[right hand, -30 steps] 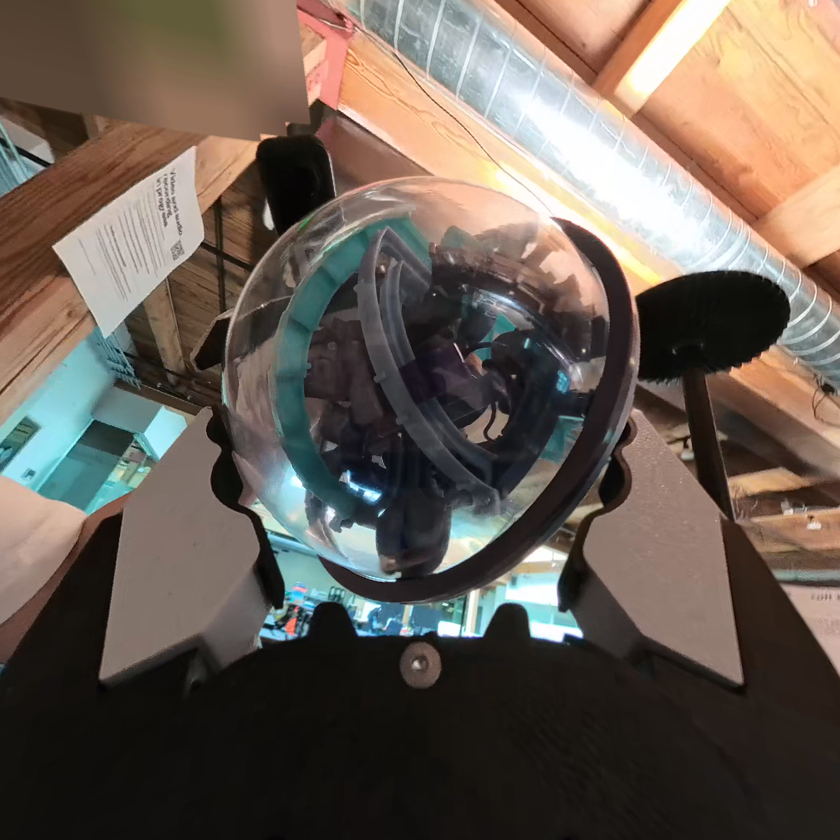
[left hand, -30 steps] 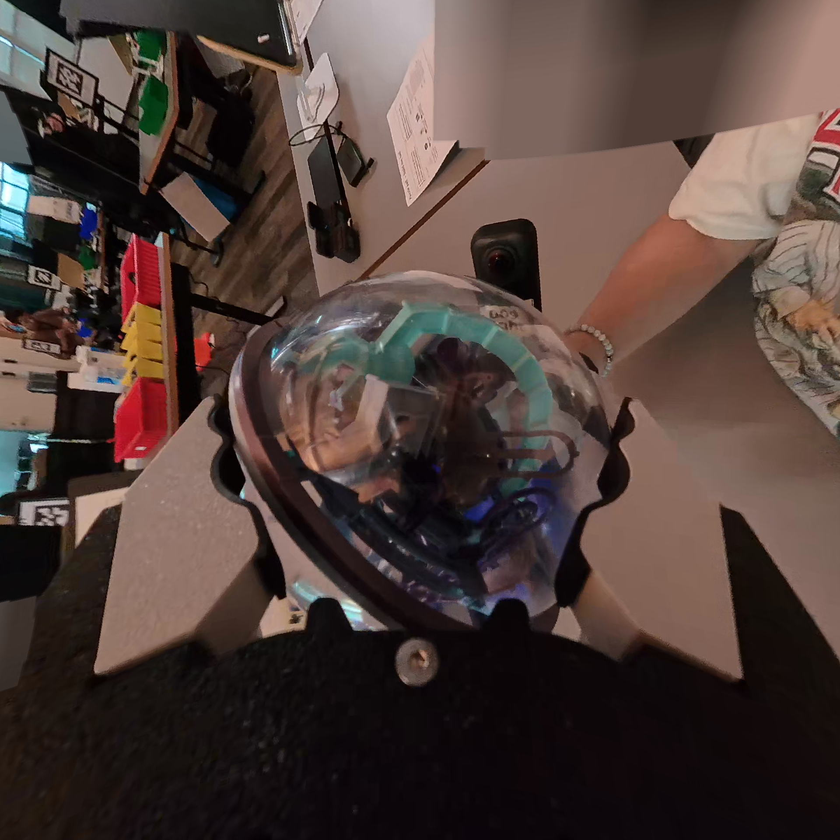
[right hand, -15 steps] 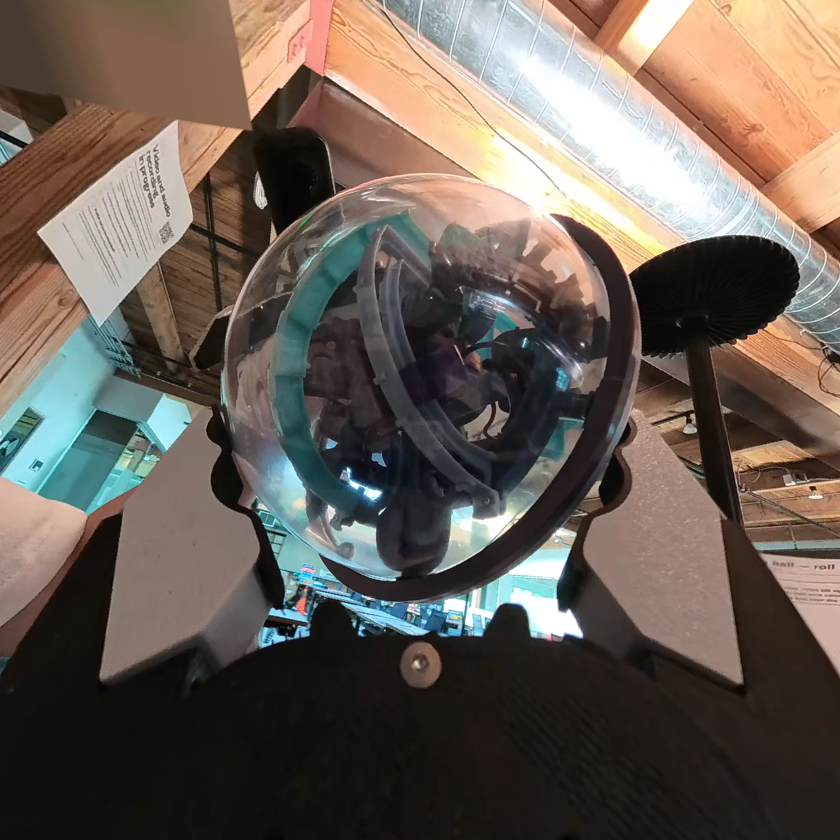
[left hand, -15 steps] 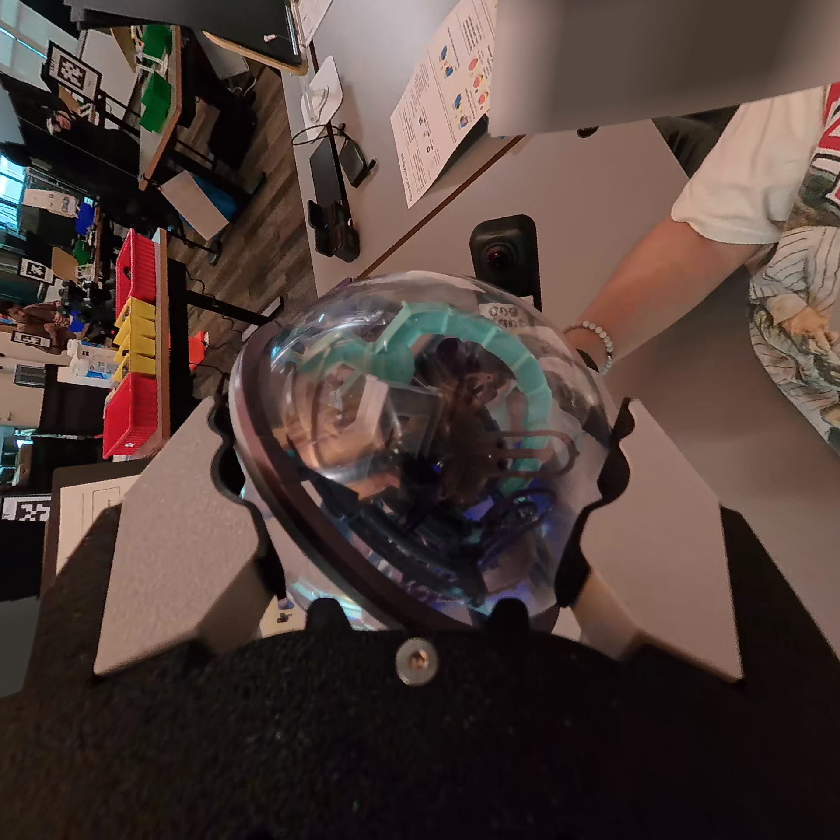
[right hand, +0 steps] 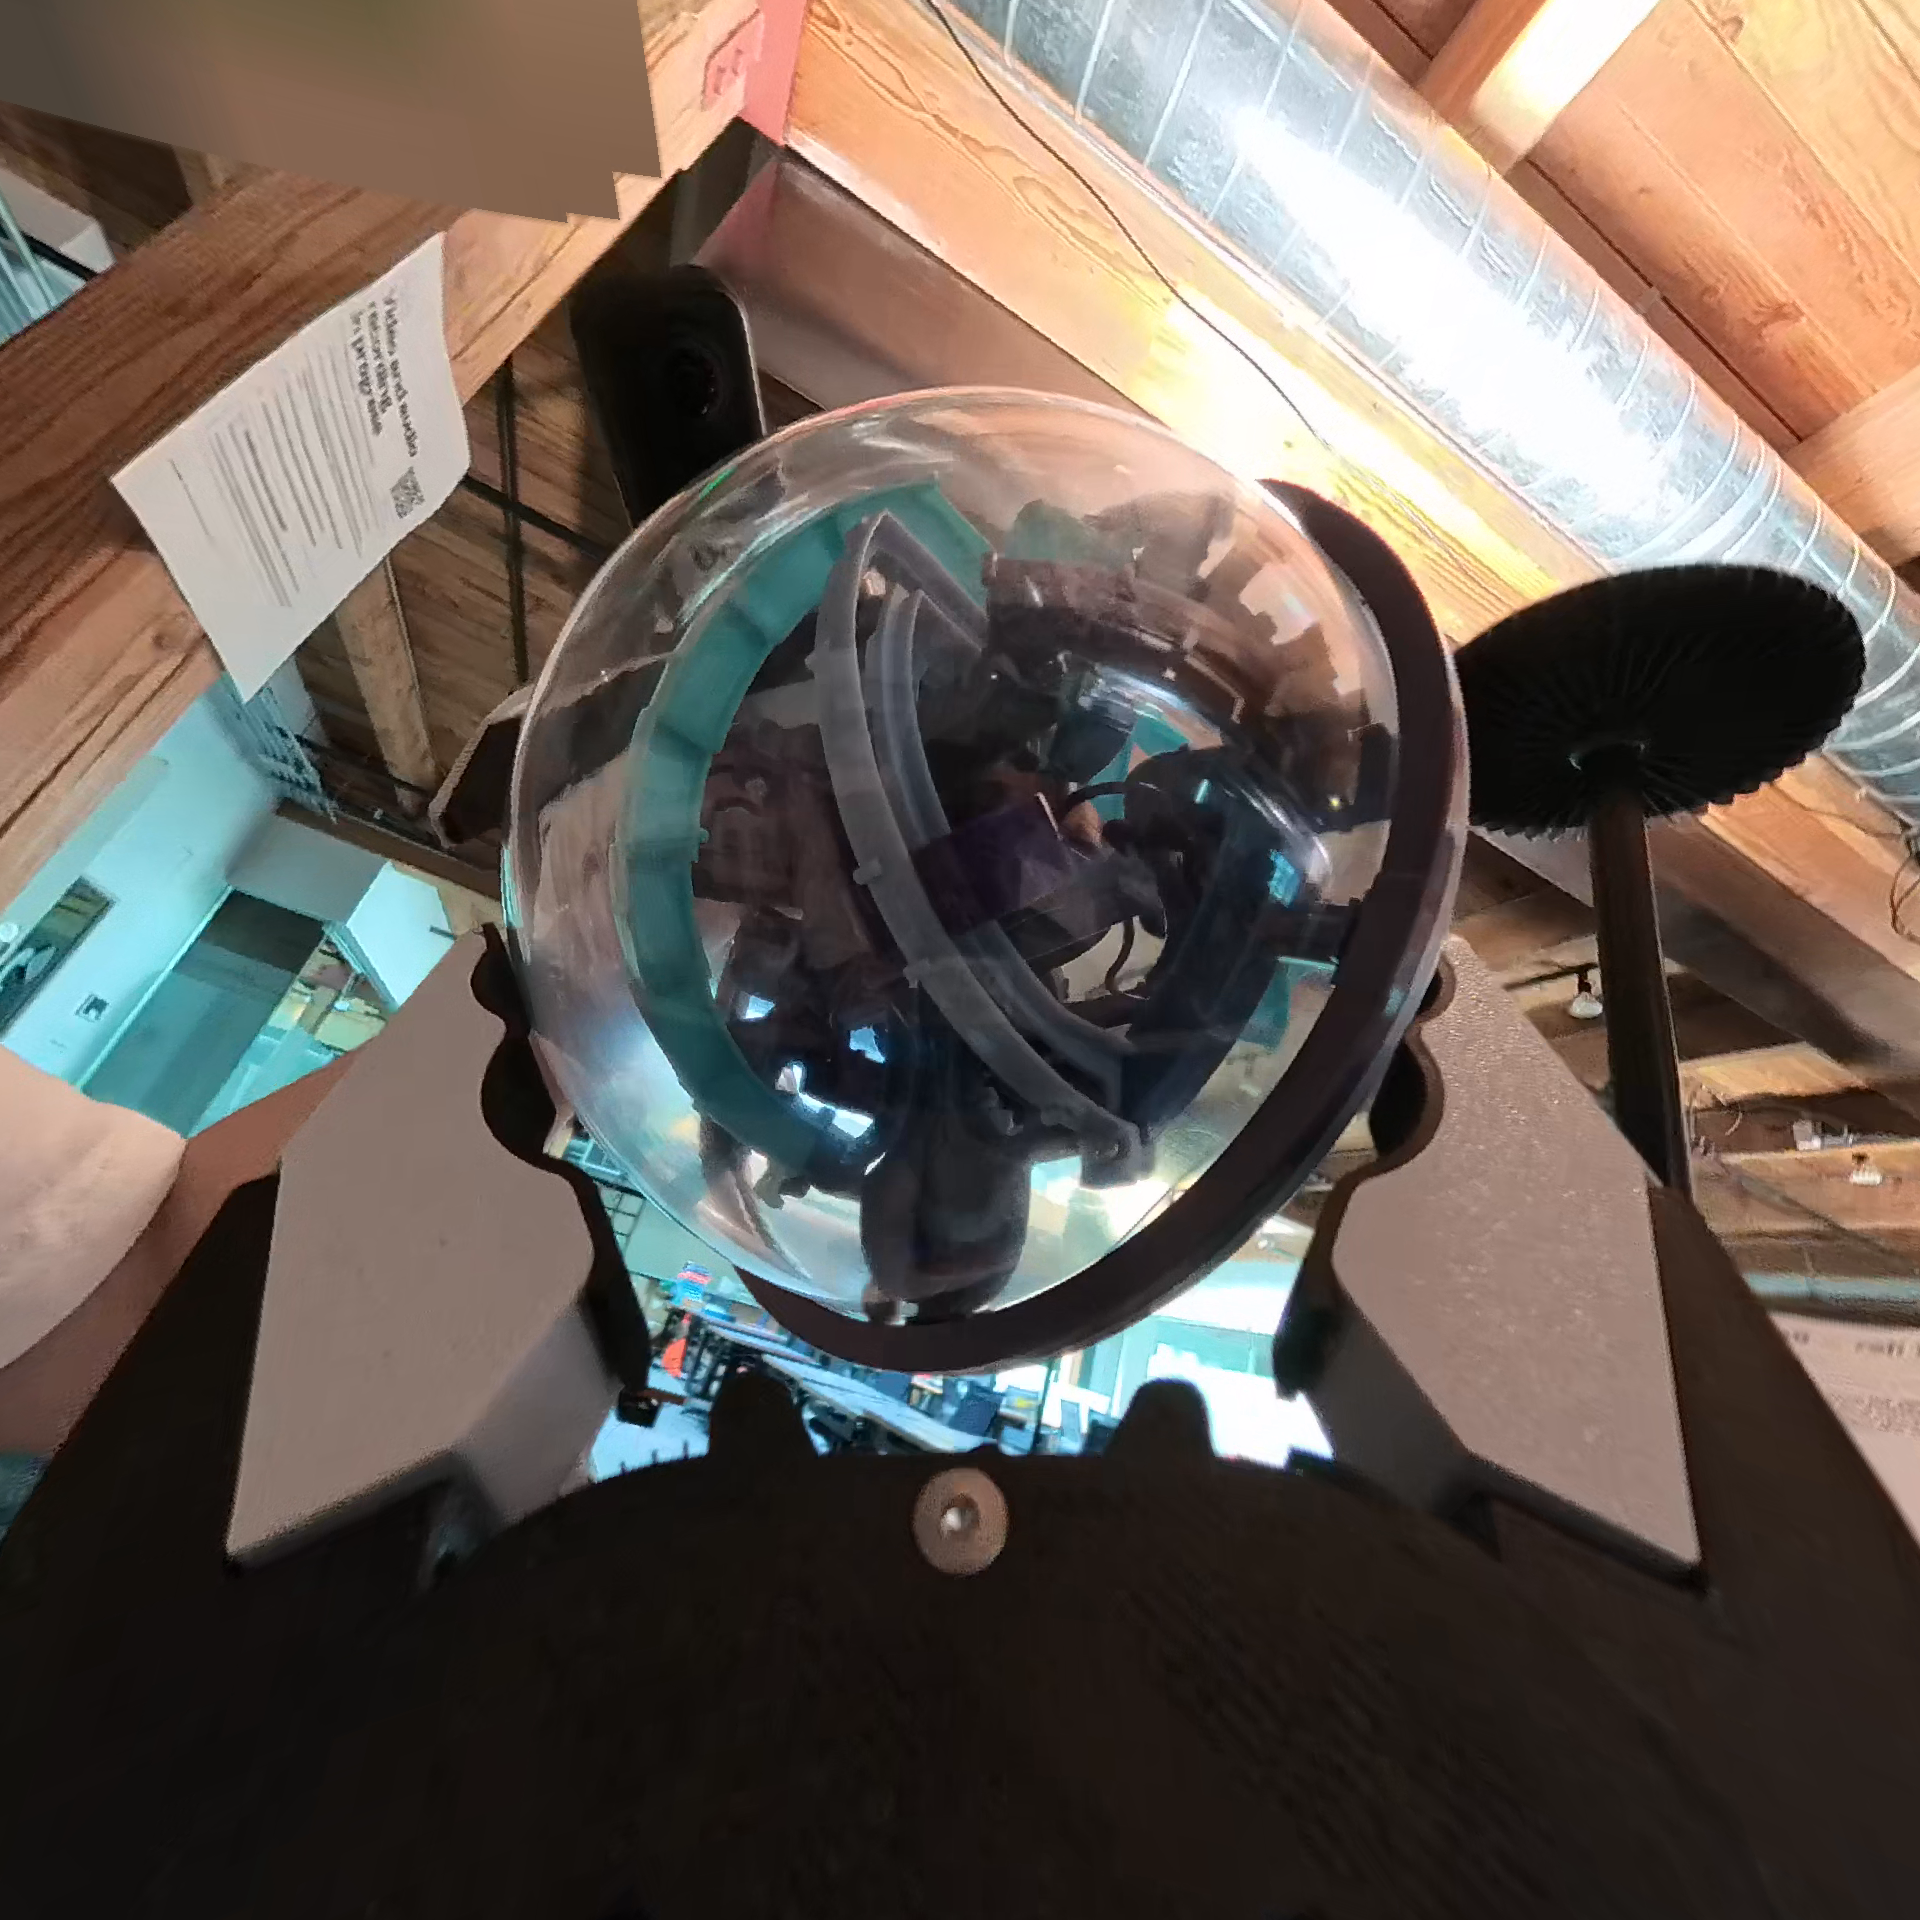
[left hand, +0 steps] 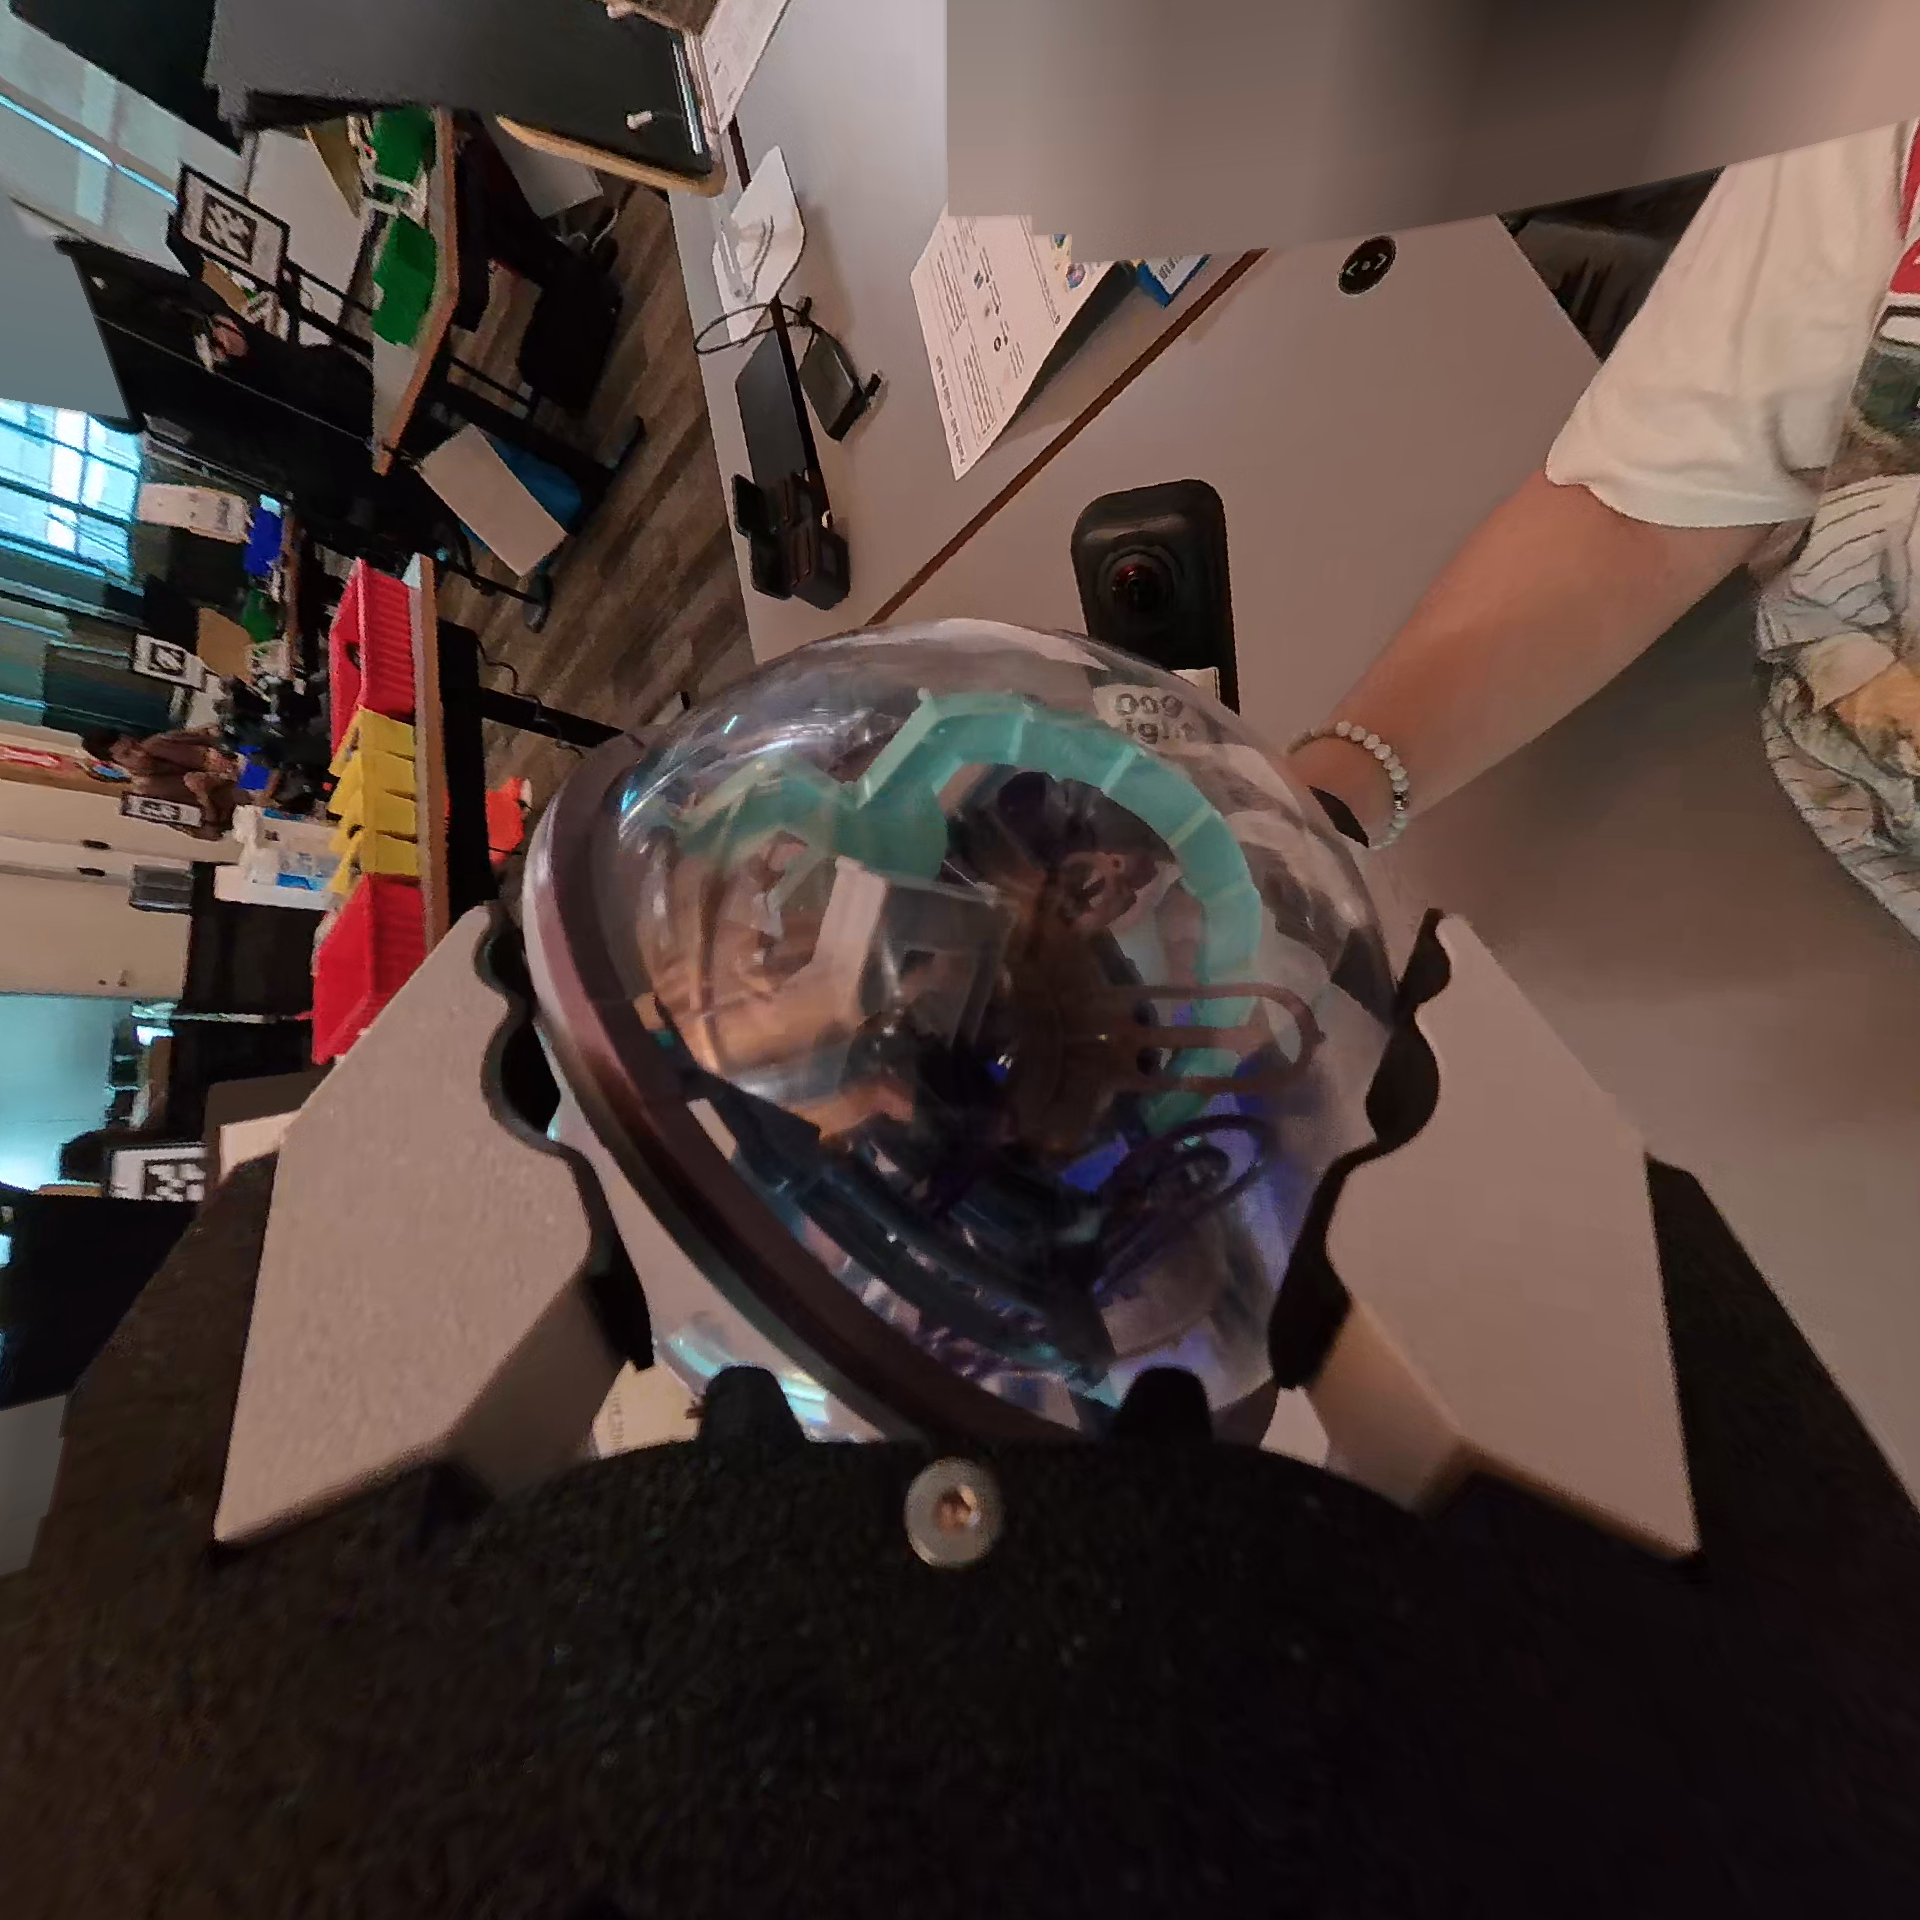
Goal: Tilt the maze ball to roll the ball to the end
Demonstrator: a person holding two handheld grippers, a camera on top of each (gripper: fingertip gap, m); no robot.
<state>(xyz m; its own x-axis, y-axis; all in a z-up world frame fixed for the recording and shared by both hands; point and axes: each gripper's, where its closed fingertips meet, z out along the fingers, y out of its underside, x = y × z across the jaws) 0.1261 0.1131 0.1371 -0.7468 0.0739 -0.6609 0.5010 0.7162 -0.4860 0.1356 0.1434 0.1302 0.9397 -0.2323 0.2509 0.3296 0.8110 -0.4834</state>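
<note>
The maze ball (left hand: 956, 1018) is a clear plastic sphere with a dark equator ring and teal, purple and grey tracks inside. It is held in the air between both grippers from opposite sides. My left gripper (left hand: 961, 987) is shut on it, with the grey fingers (left hand: 416, 1195) pressed against its sides. My right gripper (right hand: 961, 997) is shut on the same maze ball (right hand: 966, 894) and points up toward the ceiling. The right gripper's black camera (left hand: 1148, 582) shows behind the ball in the left wrist view. I cannot make out the small ball inside.
A grey table (left hand: 1351, 416) lies behind the ball with a paper sheet (left hand: 987, 343) and black devices (left hand: 790, 499). A person's arm (left hand: 1507, 644) reaches in from the right. Coloured bins (left hand: 374, 810) stand at the left. Overhead are wooden beams (right hand: 987, 208), a silver duct (right hand: 1455, 312) and a black disc on a pole (right hand: 1652, 696).
Both grippers have tilted a little together with the maze ball, so the background has shifted. The grip on the ball is the same.
</note>
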